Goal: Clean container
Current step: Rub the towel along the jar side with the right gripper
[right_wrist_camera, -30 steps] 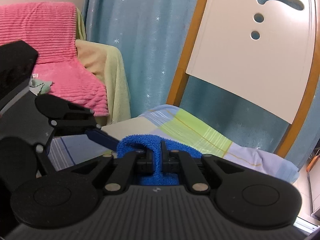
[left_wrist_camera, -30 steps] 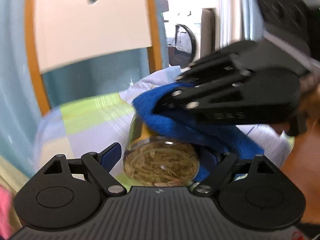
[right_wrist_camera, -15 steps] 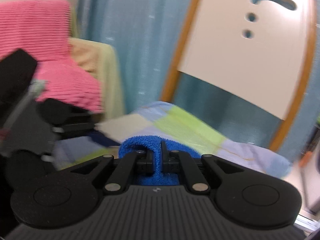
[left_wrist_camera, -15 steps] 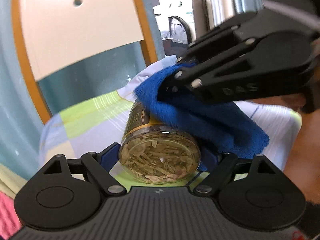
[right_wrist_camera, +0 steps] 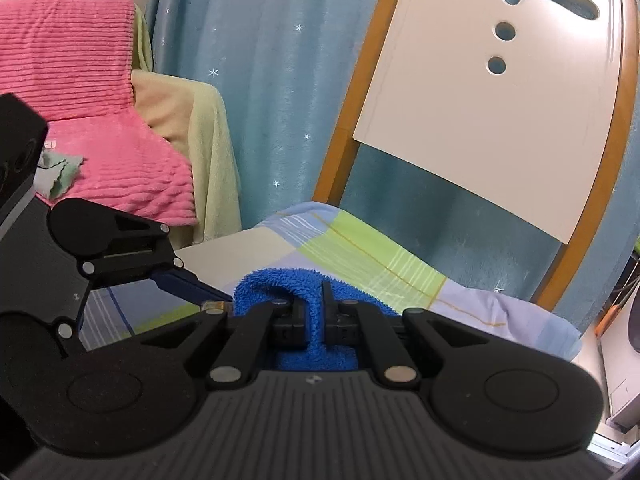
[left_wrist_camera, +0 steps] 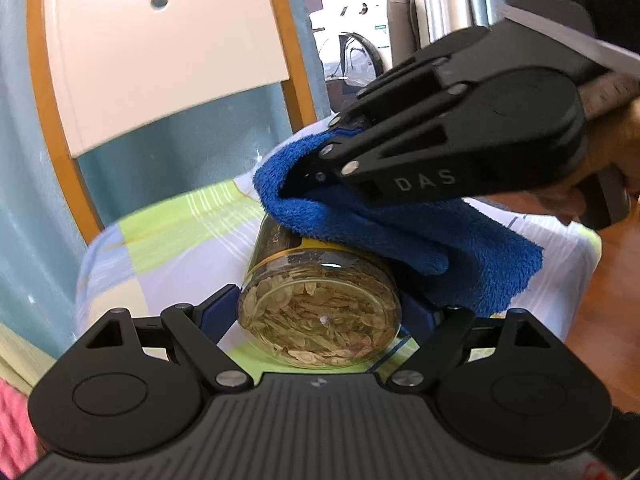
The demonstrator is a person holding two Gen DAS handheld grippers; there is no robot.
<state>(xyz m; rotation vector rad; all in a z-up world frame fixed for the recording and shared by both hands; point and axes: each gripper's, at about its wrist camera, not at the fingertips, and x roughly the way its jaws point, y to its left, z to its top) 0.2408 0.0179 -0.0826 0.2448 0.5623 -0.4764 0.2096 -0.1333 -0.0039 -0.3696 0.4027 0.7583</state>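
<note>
Reading "DAS" in raised letters on the right gripper (left_wrist_camera: 316,168), I see its jaws pinched tight on a blue cloth (left_wrist_camera: 400,232), which drapes over the jar (left_wrist_camera: 320,320). That jar, full of dried flakes, lies on its side, clamped between the left gripper's (left_wrist_camera: 320,312) fingers above the checked bedsheet (left_wrist_camera: 168,240) near its foot edge. Gold script on the jar's dark label is too blurred to read. Compared with a second ago, the cloth has slid further along the jar towards its lid.
</note>
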